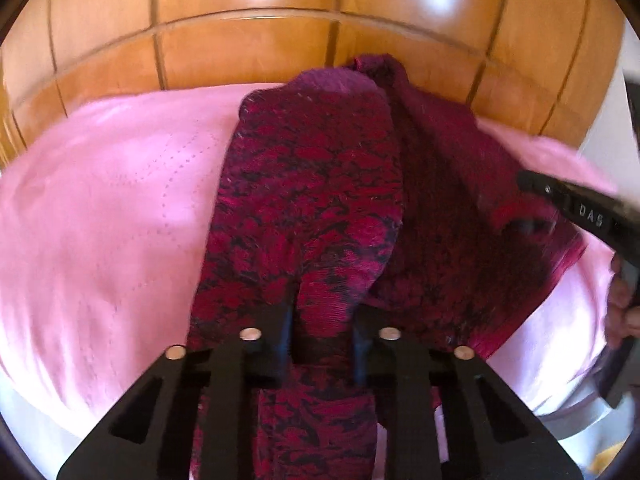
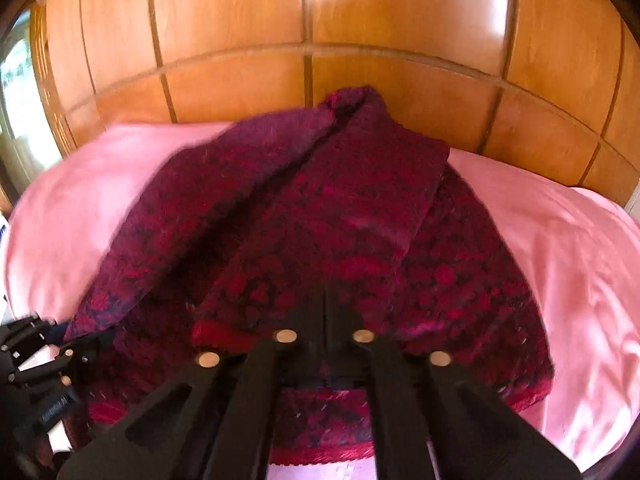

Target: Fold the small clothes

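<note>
A knitted garment [image 1: 312,184] in crimson with a dark pattern lies crumpled on a pink bedspread [image 1: 100,200]. In the left wrist view my left gripper [image 1: 324,320] is shut on a raised fold of it, and cloth fills the gap between the fingers. My right gripper [image 1: 532,184] reaches in from the right over the garment's edge. In the right wrist view the garment [image 2: 320,208] spreads wide, and my right gripper [image 2: 332,312] has its fingers pressed together on a red-trimmed hem. My left gripper [image 2: 72,356] shows at the lower left by the cloth.
Glossy wooden panels [image 1: 240,48] rise right behind the bed. The pink bedspread [image 2: 560,260] extends to both sides of the garment. A person's hand [image 1: 624,304] holds the right gripper at the frame's edge. A bright window [image 2: 16,92] sits far left.
</note>
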